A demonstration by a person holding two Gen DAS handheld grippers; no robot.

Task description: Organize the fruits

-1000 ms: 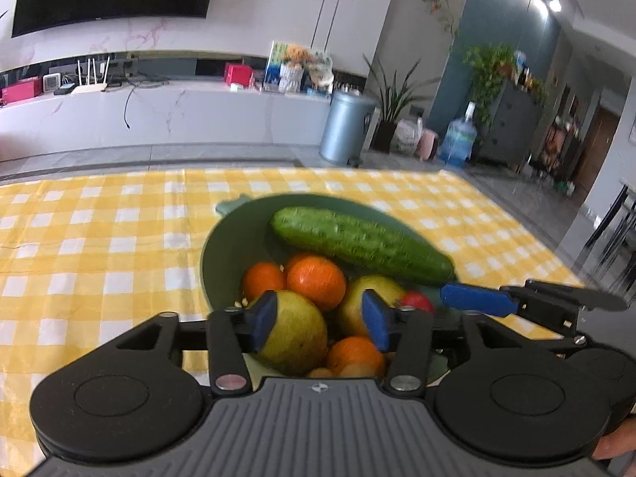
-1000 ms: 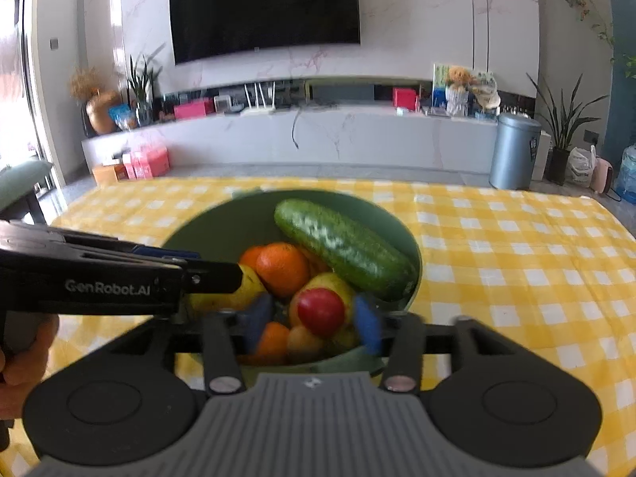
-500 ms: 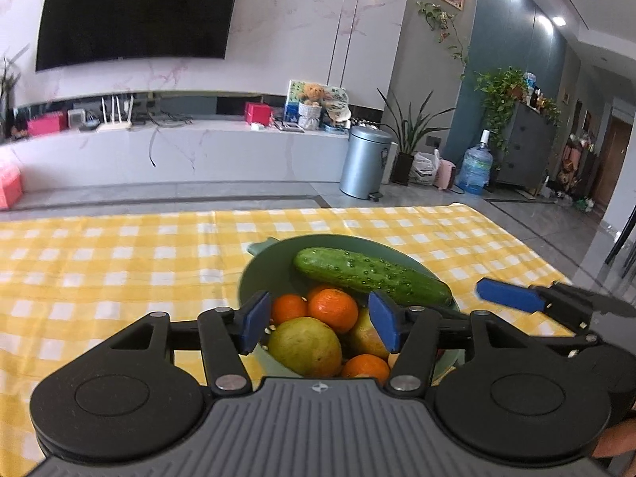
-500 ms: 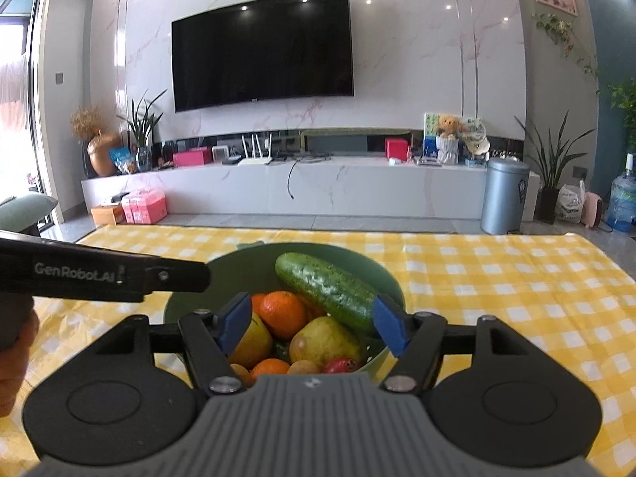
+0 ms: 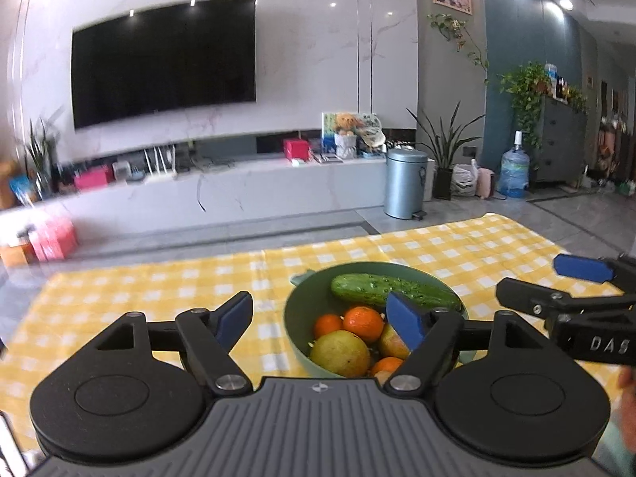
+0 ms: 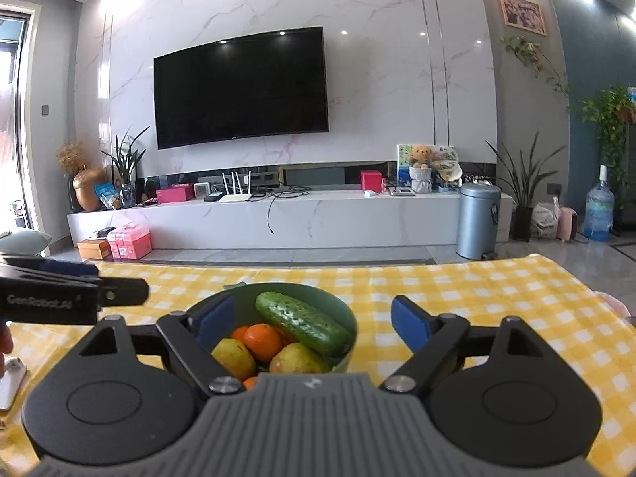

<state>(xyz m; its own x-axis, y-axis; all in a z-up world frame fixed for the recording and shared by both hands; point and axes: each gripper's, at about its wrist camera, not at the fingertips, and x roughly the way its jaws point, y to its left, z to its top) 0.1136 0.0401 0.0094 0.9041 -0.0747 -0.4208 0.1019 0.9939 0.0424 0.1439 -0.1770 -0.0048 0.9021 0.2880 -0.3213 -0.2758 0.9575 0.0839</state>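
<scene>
A green bowl [image 6: 349, 330] sits on the bench's yellow checked cloth [image 6: 497, 298], holding a cucumber [image 6: 302, 322], oranges [image 6: 262, 342] and pears [image 5: 340, 351]. Above it, the left gripper [image 5: 320, 318] and right gripper [image 6: 314, 320] hover with fingers spread wide, empty.

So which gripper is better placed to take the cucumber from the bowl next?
Probably the right gripper: open, with the cucumber between its fingers in its view. The left gripper, also open, is off to the bowl's left side.
</scene>
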